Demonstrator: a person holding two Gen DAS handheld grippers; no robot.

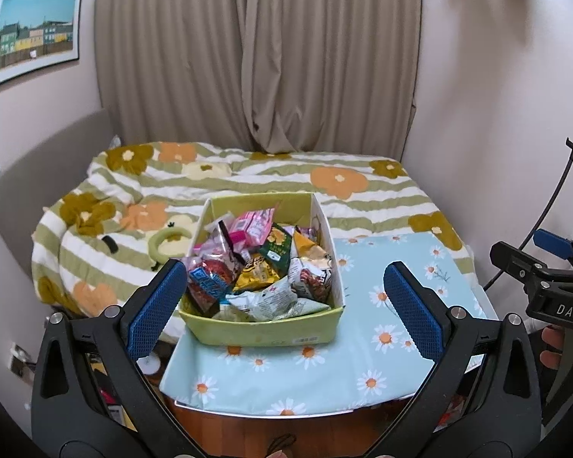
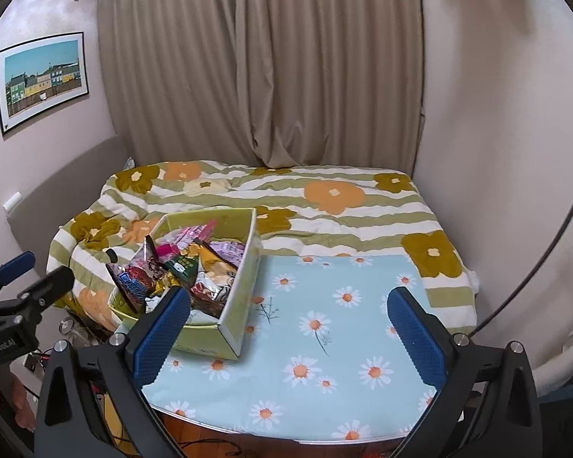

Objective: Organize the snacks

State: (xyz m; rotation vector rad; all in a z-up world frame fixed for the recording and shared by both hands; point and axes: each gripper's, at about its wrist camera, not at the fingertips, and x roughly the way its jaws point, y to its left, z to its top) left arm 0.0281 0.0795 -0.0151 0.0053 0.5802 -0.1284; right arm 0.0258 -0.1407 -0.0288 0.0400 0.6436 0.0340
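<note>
On the daisy-print table (image 1: 382,347), toward its far left corner, I have the yellow-green snack box (image 1: 263,328) sitting upright with its near wall facing me. It is heaped with snack packets (image 1: 263,267) (pink, green, gold, red and silver wrappers all jumbled together), some poking above the rim. My left gripper (image 1: 286,305) hangs just in front of the box, its blue pads (image 1: 154,305) spread wide on either side and gripping nothing. My right gripper (image 2: 290,328) hovers over the bare daisy cloth to the right of the box, jaws released too, with its left pad overlapping the box's near corner in my view; I can't tell whether it touches. Beyond the table lies the bed with its flowered, green-striped quilt (image 2: 324,206), then the beige curtain (image 2: 267,76). A framed picture (image 1: 34,34) hangs on the left wall.
</note>
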